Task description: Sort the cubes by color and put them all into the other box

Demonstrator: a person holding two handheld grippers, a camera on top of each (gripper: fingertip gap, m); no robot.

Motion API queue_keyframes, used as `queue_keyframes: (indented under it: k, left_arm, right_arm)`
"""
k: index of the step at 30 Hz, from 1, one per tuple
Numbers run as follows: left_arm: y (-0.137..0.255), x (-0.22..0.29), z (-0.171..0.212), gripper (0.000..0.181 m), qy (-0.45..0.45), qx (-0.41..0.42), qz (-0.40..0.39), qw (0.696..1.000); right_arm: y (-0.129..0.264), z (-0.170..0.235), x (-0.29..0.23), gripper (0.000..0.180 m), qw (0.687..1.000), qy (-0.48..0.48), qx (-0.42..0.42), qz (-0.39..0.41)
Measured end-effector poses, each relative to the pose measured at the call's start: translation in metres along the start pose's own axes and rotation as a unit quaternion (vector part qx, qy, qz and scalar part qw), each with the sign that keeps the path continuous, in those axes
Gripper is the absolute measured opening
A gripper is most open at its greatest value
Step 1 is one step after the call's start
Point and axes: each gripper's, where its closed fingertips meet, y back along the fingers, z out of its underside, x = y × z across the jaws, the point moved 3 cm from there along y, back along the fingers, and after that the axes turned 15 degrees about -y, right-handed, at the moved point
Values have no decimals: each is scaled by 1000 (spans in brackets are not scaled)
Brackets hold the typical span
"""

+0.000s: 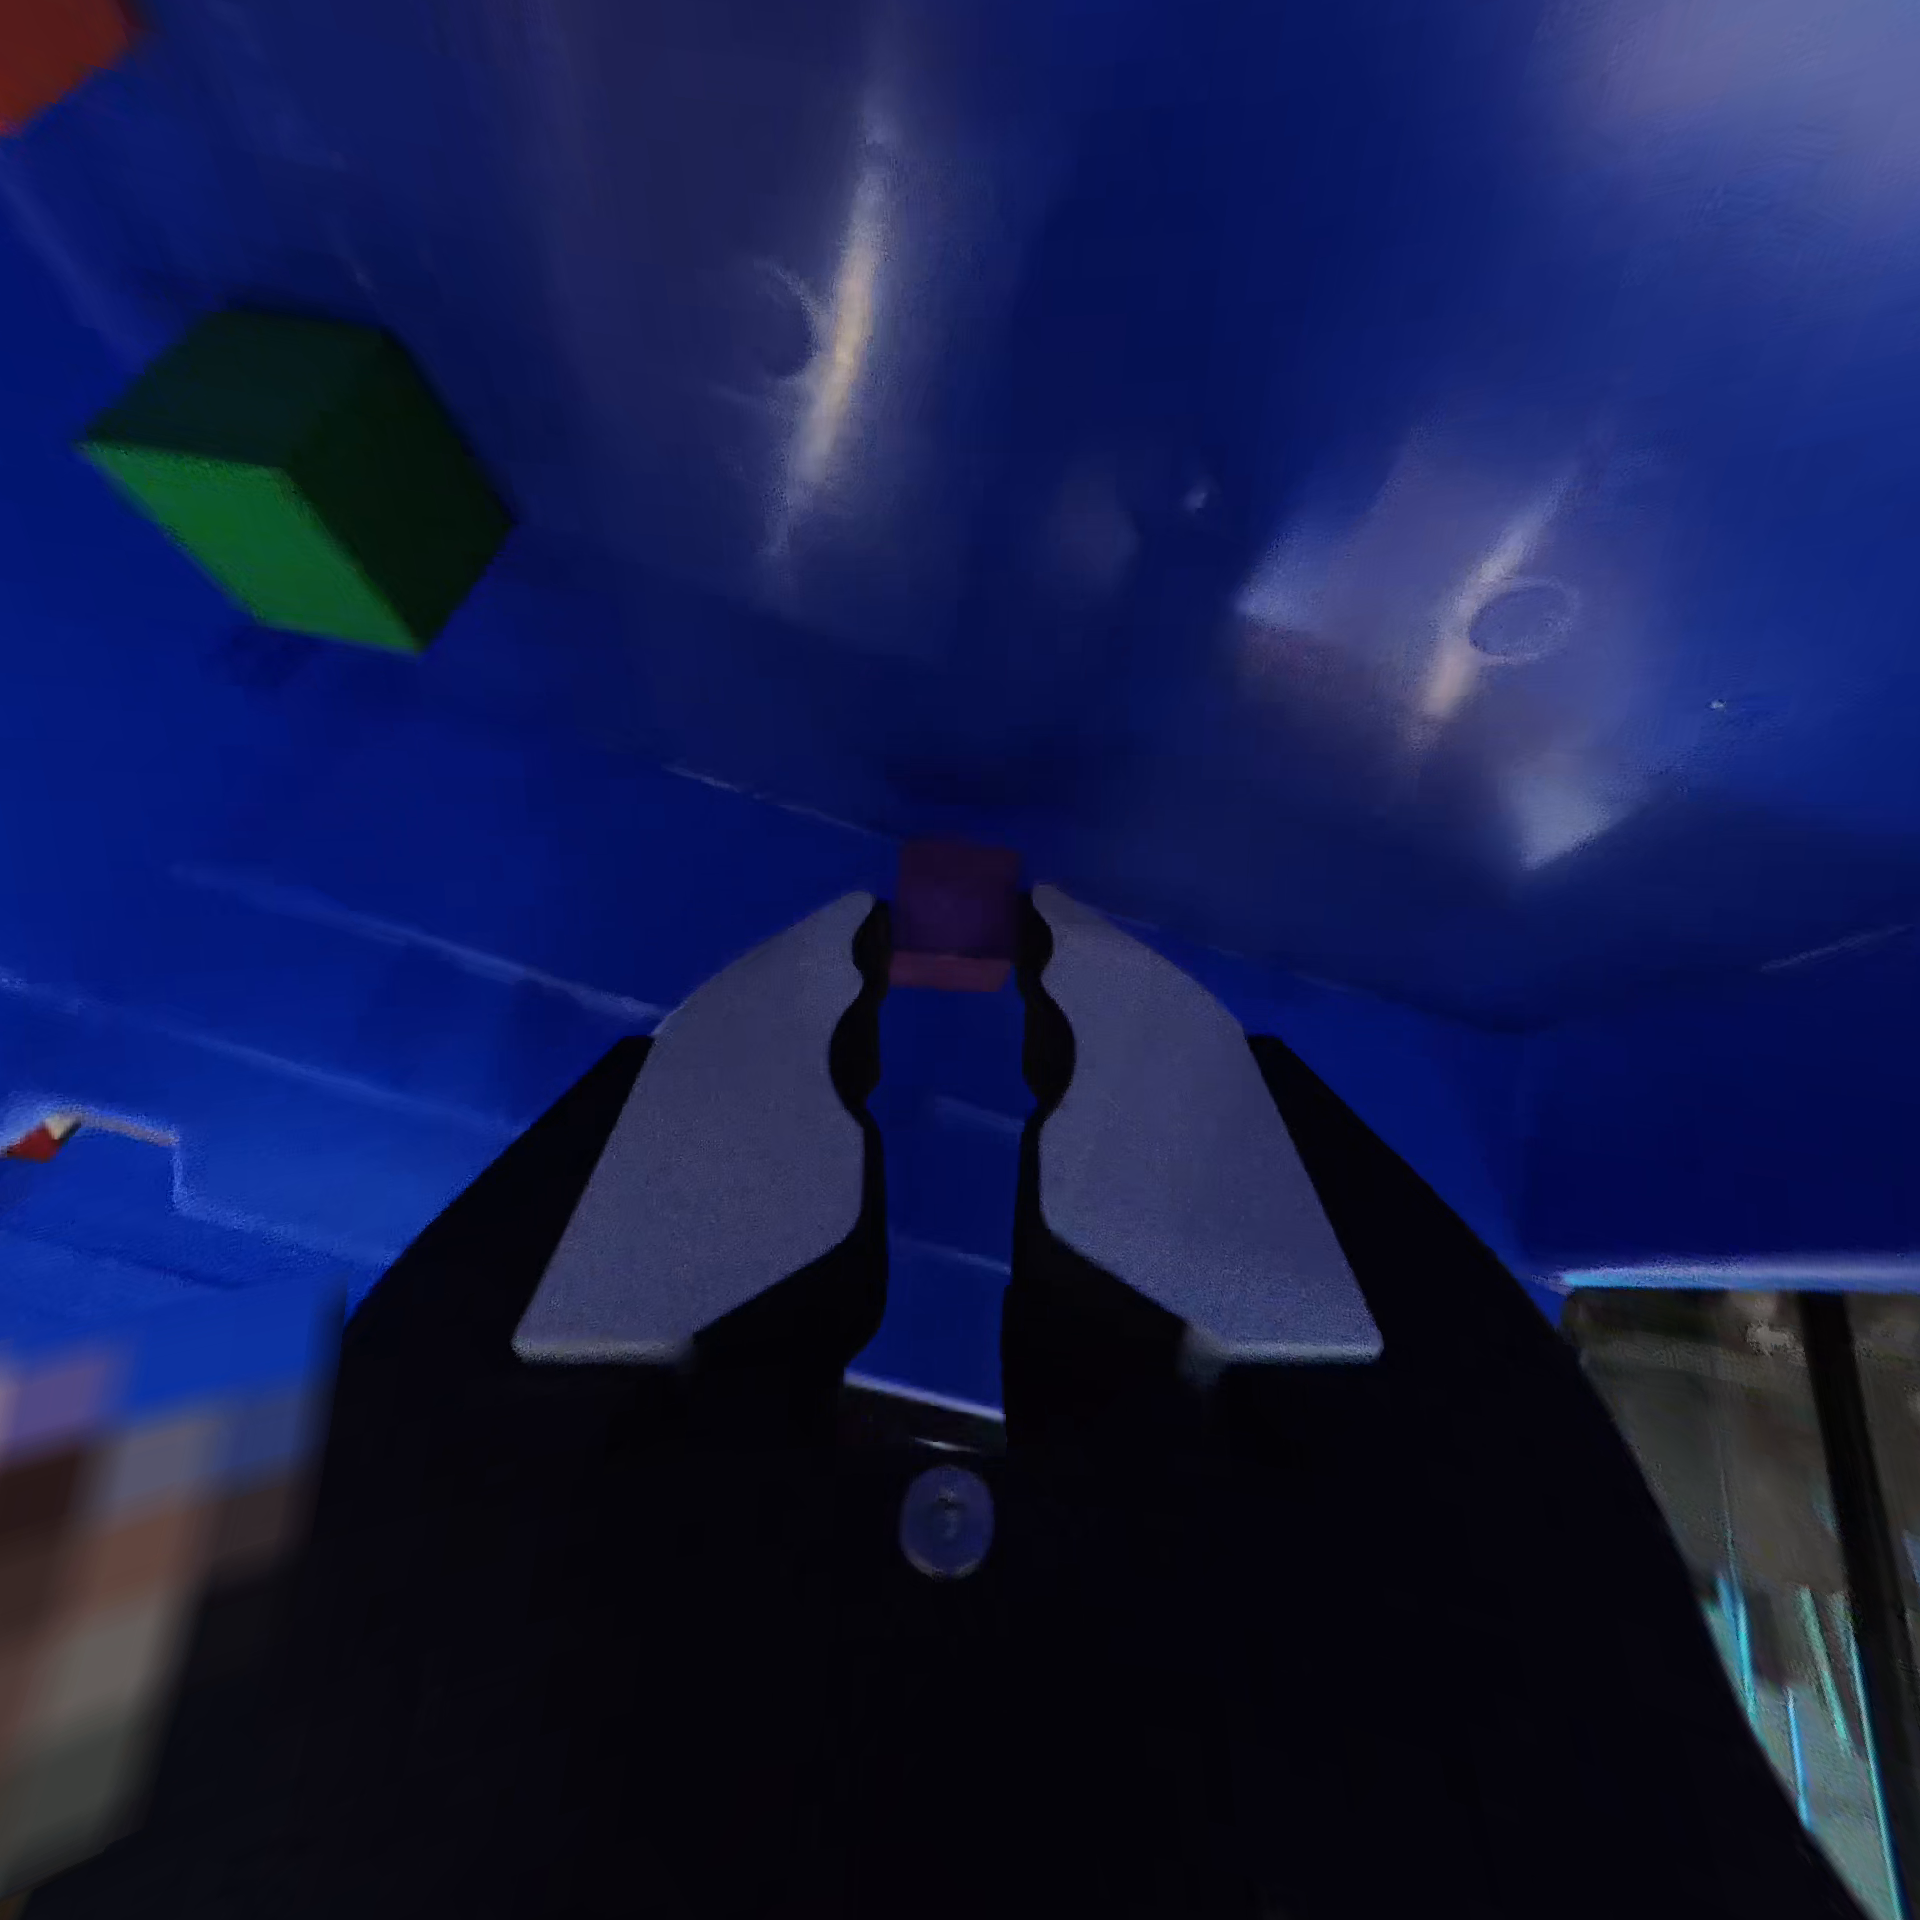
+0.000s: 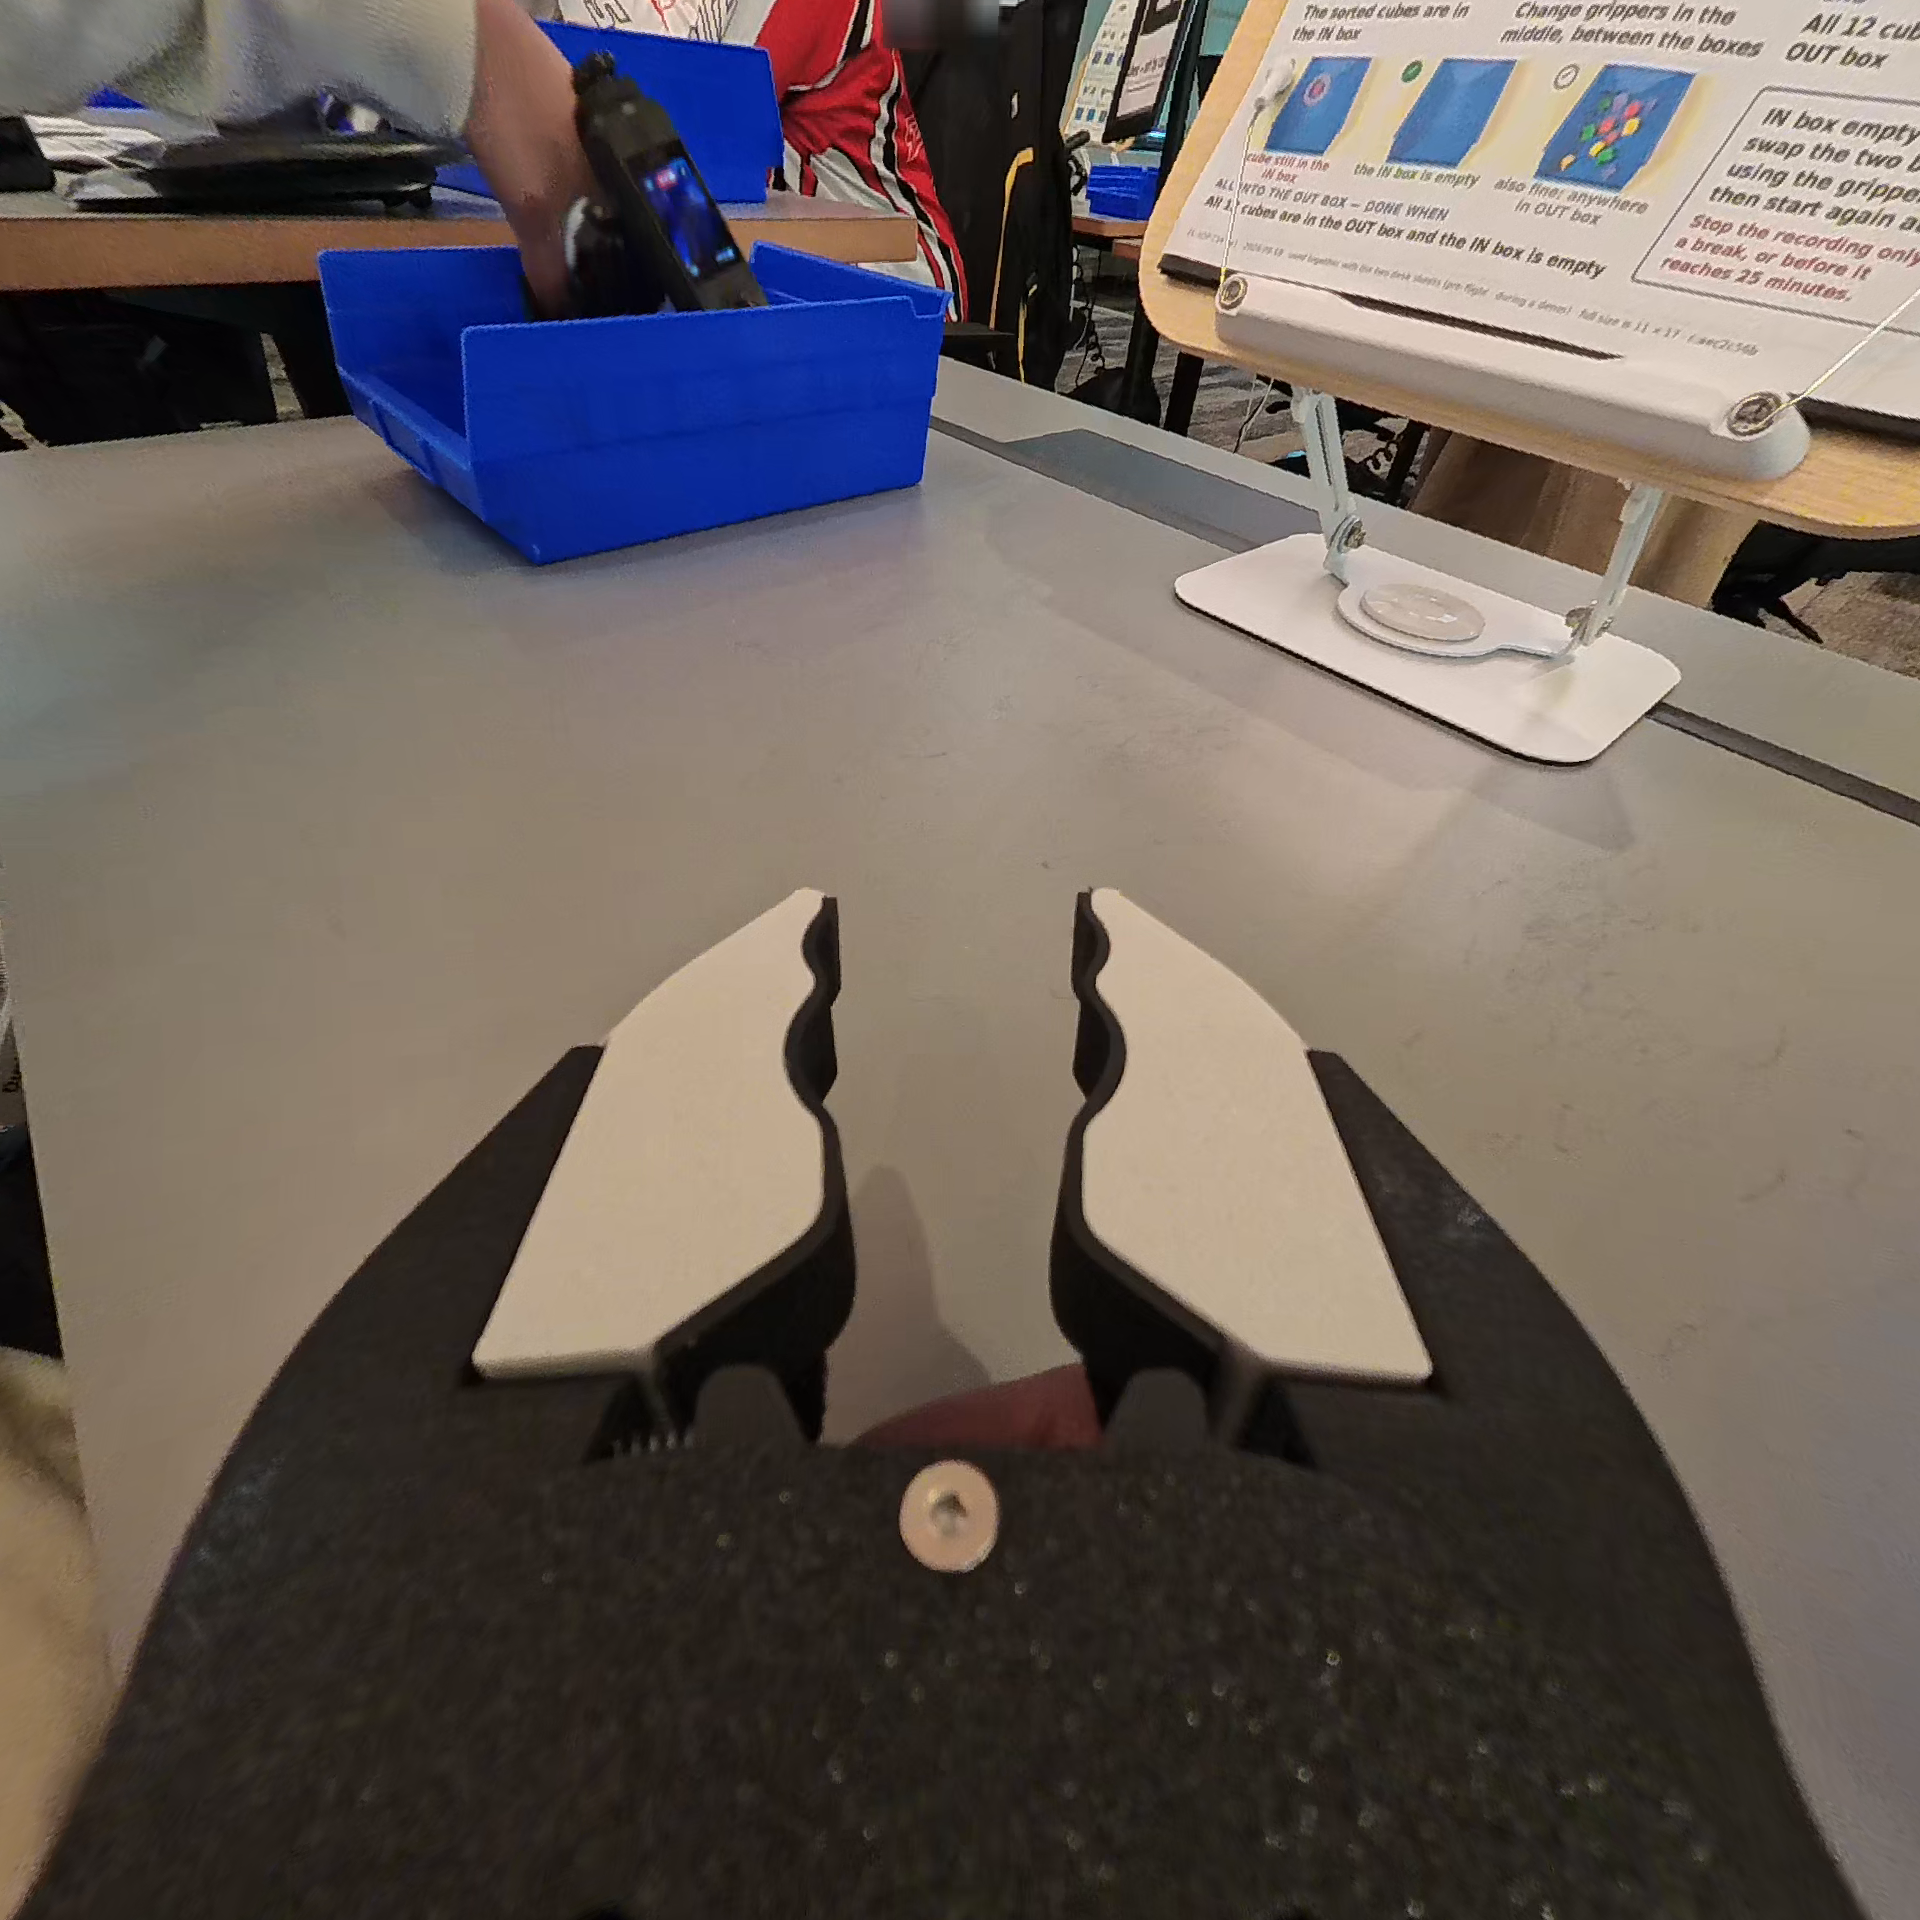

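In the left wrist view my left gripper (image 1: 954,914) is inside a blue box (image 1: 1143,416) and is shut on a small purple cube (image 1: 954,914) held between its fingertips, close to the box floor. A green cube (image 1: 301,478) lies on the box floor to the upper left, and part of a red cube (image 1: 52,52) shows at the top left corner. In the right wrist view my right gripper (image 2: 954,914) is open and empty above the grey table (image 2: 727,748). The blue box (image 2: 644,395) stands far left on the table, with the left gripper's body (image 2: 655,197) reaching down into it.
A white stand (image 2: 1434,644) holding an instruction sheet (image 2: 1558,156) stands at the table's right. A person's hand (image 2: 520,156) holds the left gripper. Another blue bin (image 2: 686,94) and a person in red and white sit behind on another table. Across from one pair of fingers to the other is roughly 60 centimetres.
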Motion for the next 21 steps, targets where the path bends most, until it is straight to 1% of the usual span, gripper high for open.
queue_keyframes:
  k: [3, 5, 7, 9, 13, 16, 17, 19, 21]
  left_arm:
    - [29, 1, 6, 23, 47, 64, -37, 996]
    - [55, 3, 10, 23, 88, 120, -73, 986]
    - [85, 8, 12, 23, 133, 190, -113, 966]
    - [116, 19, 7, 23, 166, 271, -144, 937]
    - [175, 50, -19, 23, 198, 432, -192, 859]
    - [213, 76, -46, 23, 197, 529, -213, 797]
    - [225, 86, -55, 23, 195, 564, -209, 775]
    - [249, 105, -74, 22, 188, 636, -197, 722]
    - [271, 127, -96, 22, 166, 715, -165, 659]
  right_arm:
    - [1, -2, 2, 43, 1000, 1, -1, 2]
    - [5, -5, 5, 43, 1000, 4, 1, 6]
    - [9, -10, 9, 42, 1000, 4, 6, 11]
    - [14, -16, 14, 42, 1000, 2, 11, 16]
    - [23, -25, 19, 42, 1000, 4, 16, 23]
    - [27, -26, 20, 42, 1000, 11, 6, 25]
    - [27, -25, 20, 42, 1000, 12, 2, 23]
    - [28, -22, 18, 42, 1000, 18, -4, 18]
    - [27, -14, 18, 41, 999, 22, -18, 14]
